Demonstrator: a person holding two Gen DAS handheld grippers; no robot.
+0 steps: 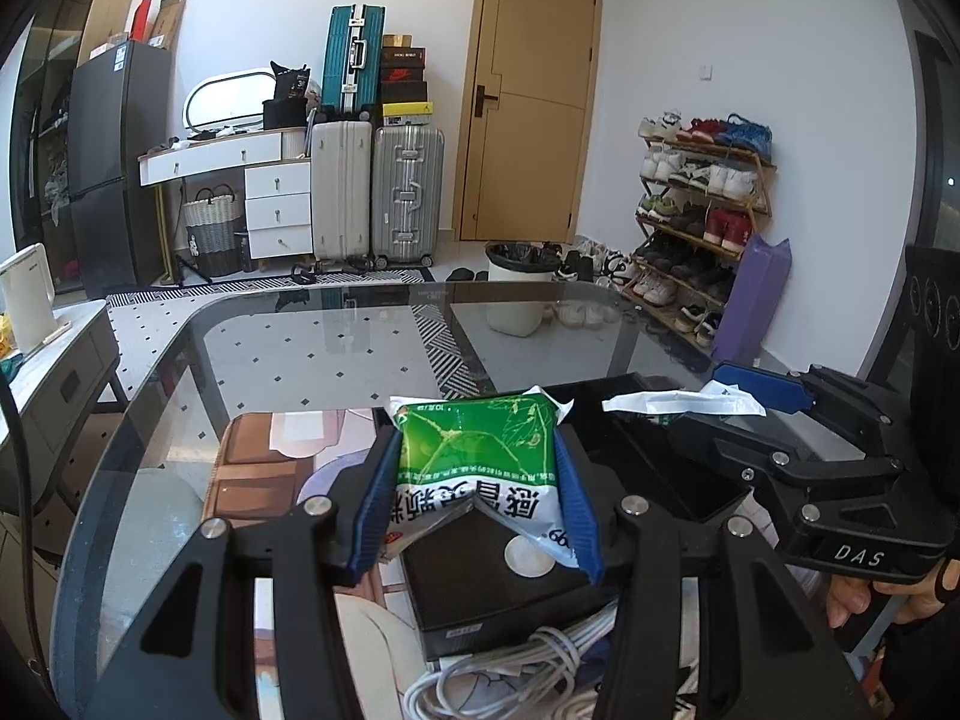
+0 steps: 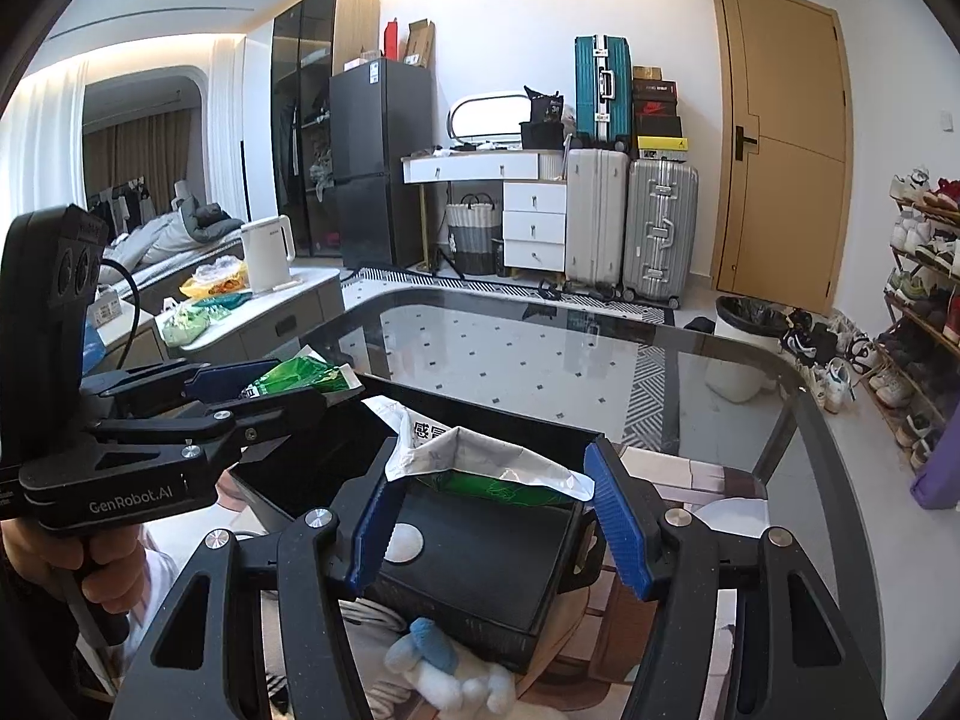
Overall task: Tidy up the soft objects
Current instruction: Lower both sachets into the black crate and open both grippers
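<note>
My left gripper [image 1: 476,441] is shut on a green and white pouch [image 1: 480,474]; its blue pads press both sides and crease the lower edge. In the right wrist view that gripper [image 2: 300,381] sits at the left with the green pouch [image 2: 300,373] sticking out of it. My right gripper [image 2: 495,459] is shut on a silver-white pouch with a green face [image 2: 480,468], which spans from pad to pad. In the left wrist view the right gripper [image 1: 714,405] is at the right, and the white pouch [image 1: 678,402] pokes out to the left. Both pouches hang above black boxes.
Under the grippers, on a glass table [image 1: 288,324], are a closed black box with a round white sticker [image 2: 480,552], an open black box [image 2: 312,462], a coil of white cable [image 1: 516,666], a white and blue plush toy [image 2: 444,666] and a printed mat [image 1: 264,468]. A hand [image 2: 90,564] holds the left gripper's handle.
</note>
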